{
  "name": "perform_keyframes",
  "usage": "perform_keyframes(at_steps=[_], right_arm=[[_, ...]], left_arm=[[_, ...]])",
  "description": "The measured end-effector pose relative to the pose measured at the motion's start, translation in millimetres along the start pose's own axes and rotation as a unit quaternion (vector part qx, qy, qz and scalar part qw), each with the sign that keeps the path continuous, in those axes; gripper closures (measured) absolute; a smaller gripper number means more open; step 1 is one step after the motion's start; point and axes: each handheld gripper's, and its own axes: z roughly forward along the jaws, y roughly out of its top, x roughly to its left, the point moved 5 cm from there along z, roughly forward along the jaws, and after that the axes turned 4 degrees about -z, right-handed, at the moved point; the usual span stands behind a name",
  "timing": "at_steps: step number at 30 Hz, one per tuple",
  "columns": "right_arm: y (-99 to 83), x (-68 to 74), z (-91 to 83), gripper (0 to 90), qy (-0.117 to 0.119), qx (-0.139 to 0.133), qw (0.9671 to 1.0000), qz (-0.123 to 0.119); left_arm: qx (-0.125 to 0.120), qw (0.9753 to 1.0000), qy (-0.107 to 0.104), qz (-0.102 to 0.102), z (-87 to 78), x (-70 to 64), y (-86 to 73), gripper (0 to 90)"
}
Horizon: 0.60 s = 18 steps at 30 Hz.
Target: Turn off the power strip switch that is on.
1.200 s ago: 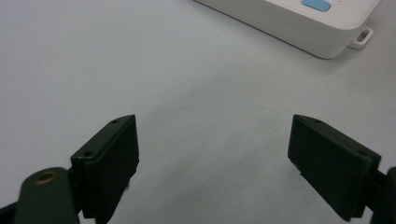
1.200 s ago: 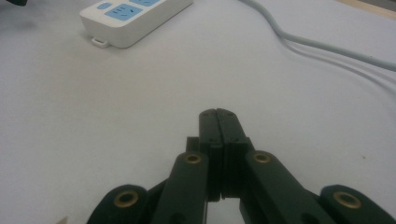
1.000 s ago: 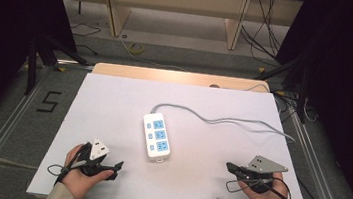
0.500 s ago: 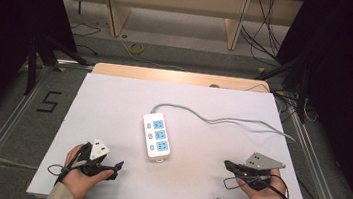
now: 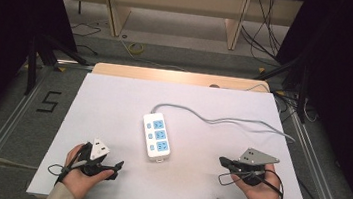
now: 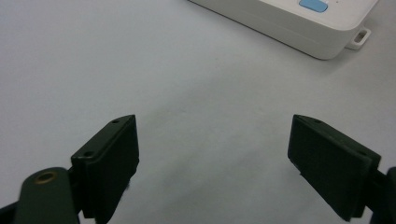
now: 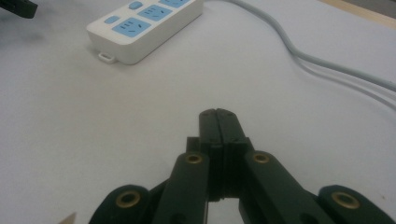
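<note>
At mid-table a white power strip (image 5: pixel 156 136) is seen lying untouched, its cable (image 5: pixel 232 121) trailing right. Nothing is held: the left gripper (image 5: pixel 115 164), near left, is spread wide, the right gripper (image 5: pixel 223 161) is pressed together on nothing. Everything appears left to do.

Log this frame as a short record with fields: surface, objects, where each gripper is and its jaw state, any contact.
surface: white table
objects: white power strip with blue sockets, mid-table; its grey cable runs off to the right
left gripper: near edge, left of the strip, jaws wide apart, nothing between them
right gripper: near edge, right of the strip, jaws pressed together, nothing held
contact: neither gripper touches the strip
</note>
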Motion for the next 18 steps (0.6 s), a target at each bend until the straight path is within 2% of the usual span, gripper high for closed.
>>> perform_keyframes(at_steps=[18], right_arm=[[5.8,0.1,4.8,90.0,0.003,0.005,1.0,0.003]], left_arm=[[-0.001,1.0,0.002,0.001,-0.3,0.2,0.5,16.3]])
